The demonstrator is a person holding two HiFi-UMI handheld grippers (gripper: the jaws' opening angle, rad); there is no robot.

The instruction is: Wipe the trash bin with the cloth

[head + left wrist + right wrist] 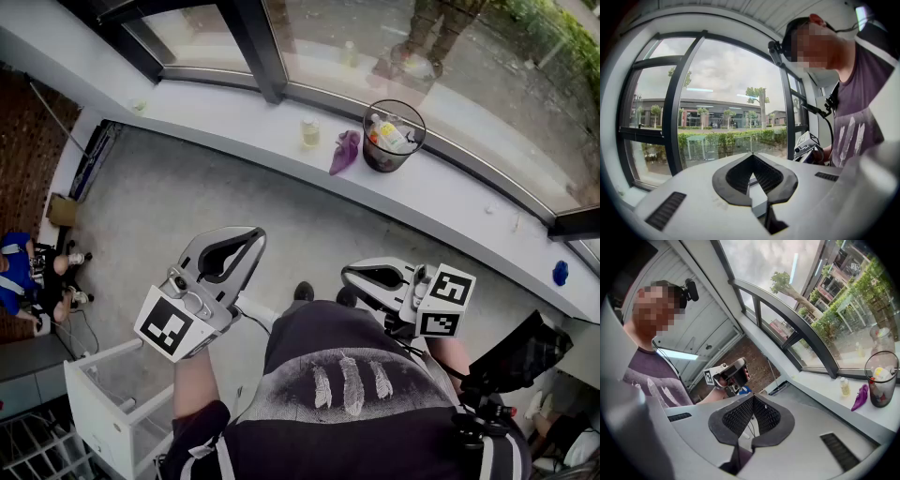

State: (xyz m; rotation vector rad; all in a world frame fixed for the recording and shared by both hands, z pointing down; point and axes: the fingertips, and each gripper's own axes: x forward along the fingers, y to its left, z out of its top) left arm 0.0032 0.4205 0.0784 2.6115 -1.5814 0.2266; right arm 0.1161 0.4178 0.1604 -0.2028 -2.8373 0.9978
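A black wire-mesh trash bin [393,136] with bottles inside stands on the white window ledge [234,122], far ahead of me. A purple cloth [344,151] lies on the ledge just left of the bin. In the right gripper view the trash bin [881,379] and the cloth [859,397] sit at the far right. My left gripper [255,234] is held near my chest, shut and empty. My right gripper [349,272] is beside it, also shut and empty. Both are well short of the ledge. In the left gripper view the left gripper [751,155] points up at the window.
A small yellowish bottle [309,131] stands on the ledge left of the cloth. A blue object [560,273] lies on the ledge at far right. A white open box [112,403] sits on the floor at my lower left. Grey floor lies between me and the ledge.
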